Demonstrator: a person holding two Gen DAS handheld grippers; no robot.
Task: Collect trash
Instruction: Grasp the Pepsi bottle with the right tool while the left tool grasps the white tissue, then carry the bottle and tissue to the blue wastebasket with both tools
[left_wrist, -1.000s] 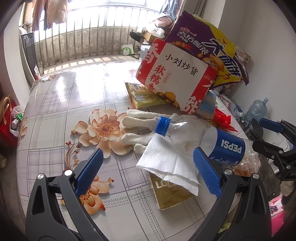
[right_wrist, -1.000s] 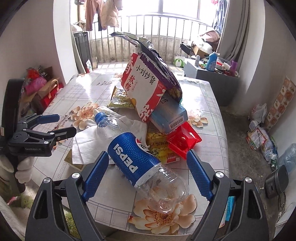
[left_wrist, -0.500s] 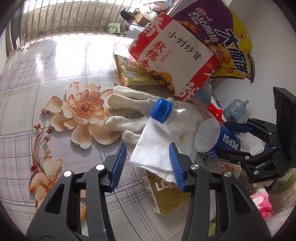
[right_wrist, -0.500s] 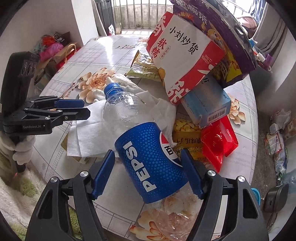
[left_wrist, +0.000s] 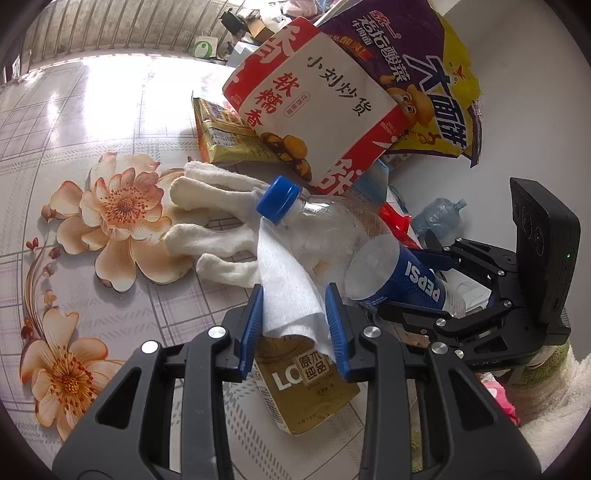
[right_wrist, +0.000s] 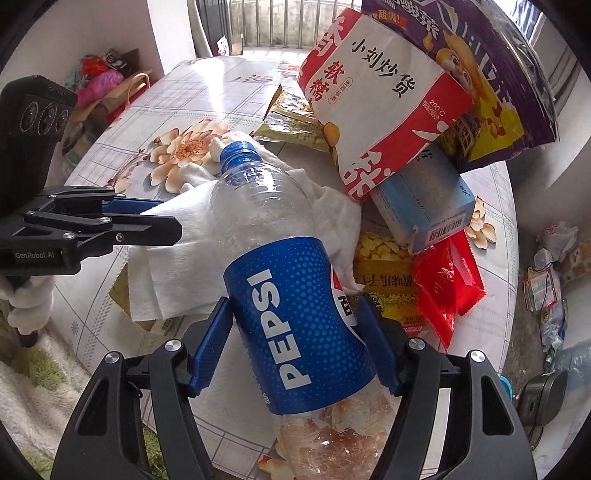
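Observation:
A clear Pepsi bottle (right_wrist: 280, 206) with a blue cap lies on its side on the flowered table (left_wrist: 92, 110). My right gripper (right_wrist: 295, 301) is closing, and its blue pads press both sides of the bottle's blue label. A white paper tissue (left_wrist: 288, 295) lies partly under the bottle's neck. My left gripper (left_wrist: 293, 317) is closing too, with the tissue's near edge bunched between its pads. A white glove (left_wrist: 214, 206) lies under the bottle and tissue. In the right wrist view the left gripper (right_wrist: 147, 225) reaches in from the left onto the tissue (right_wrist: 177, 258).
Behind the bottle lean a red-and-white snack bag (left_wrist: 321, 96) and a purple-and-yellow bag (left_wrist: 424, 74). A light blue box (right_wrist: 421, 199), a red wrapper (right_wrist: 443, 284), yellow packets (right_wrist: 384, 258) and a tan pack (left_wrist: 306, 391) crowd the table's near right part.
Both grippers came down and closer to the pile. The left jaws narrowed from wide apart onto the tissue's edge. The right jaws narrowed onto the bottle's label.

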